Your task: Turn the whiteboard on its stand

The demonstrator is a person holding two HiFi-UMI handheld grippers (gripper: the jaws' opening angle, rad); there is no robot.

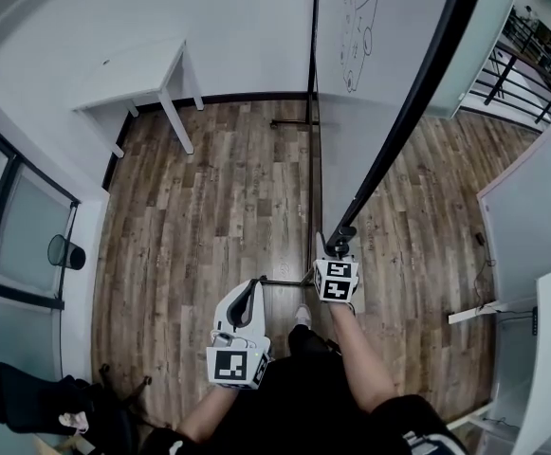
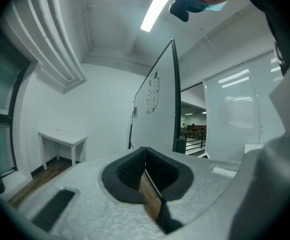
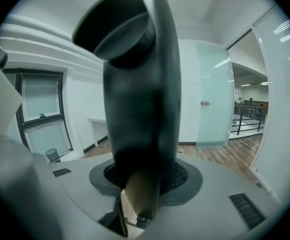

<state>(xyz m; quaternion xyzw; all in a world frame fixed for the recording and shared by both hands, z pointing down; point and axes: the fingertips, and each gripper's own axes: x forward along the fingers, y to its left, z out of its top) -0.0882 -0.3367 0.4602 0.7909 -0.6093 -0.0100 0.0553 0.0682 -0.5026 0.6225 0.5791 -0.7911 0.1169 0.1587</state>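
Whiteboard stands on its stand straight ahead of me. My right gripper is clamped on the near end of its dark frame, I guess for leverage to swing the panel, while my left gripper is closed on nothing, just beside. The white table and black bin are well apart, so only the stand's foot by my shoe looks in the way.
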